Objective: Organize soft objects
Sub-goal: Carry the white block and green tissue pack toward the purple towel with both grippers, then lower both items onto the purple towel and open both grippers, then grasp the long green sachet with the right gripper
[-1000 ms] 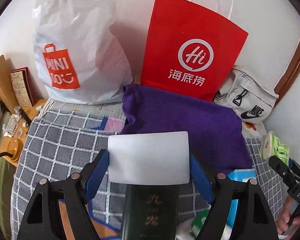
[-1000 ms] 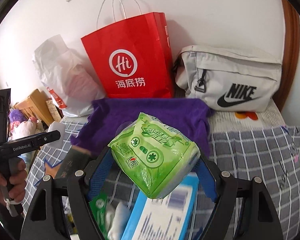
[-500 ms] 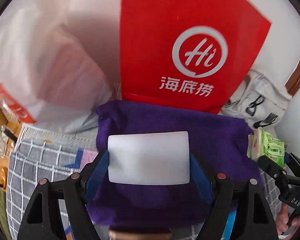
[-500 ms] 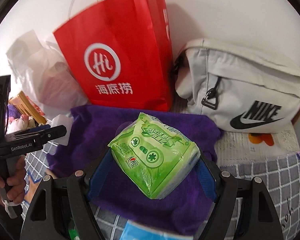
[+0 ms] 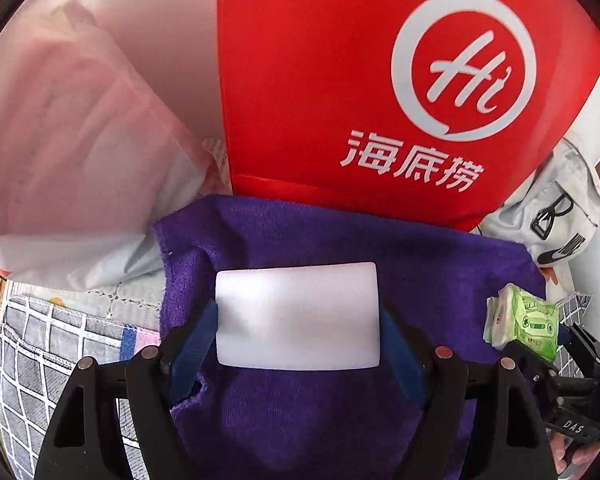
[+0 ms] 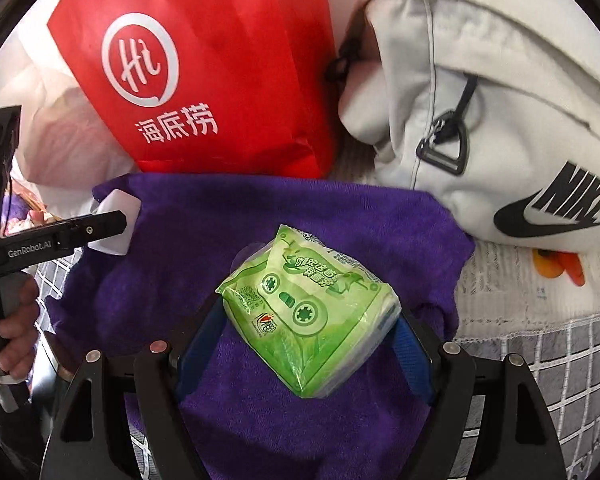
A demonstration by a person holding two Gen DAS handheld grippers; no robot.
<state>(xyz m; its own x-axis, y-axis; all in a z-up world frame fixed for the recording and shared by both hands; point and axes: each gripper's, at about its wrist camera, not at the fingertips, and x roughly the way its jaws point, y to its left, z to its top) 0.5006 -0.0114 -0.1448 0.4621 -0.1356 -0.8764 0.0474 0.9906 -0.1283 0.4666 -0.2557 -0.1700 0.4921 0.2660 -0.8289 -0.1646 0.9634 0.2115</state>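
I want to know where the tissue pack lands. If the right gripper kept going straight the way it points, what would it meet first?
Most likely the purple towel: the right gripper, shut on the tissue pack, aims down at it. The red bag stands beyond. Depth is unclear.

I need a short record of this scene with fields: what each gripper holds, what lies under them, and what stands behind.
left gripper: shut on white block
right gripper: shut on green tissue pack
under both: purple towel, spread on the checked blanket
behind towel: red paper bag
right of the red bag: grey Nike bag
left of the red bag: white plastic bag
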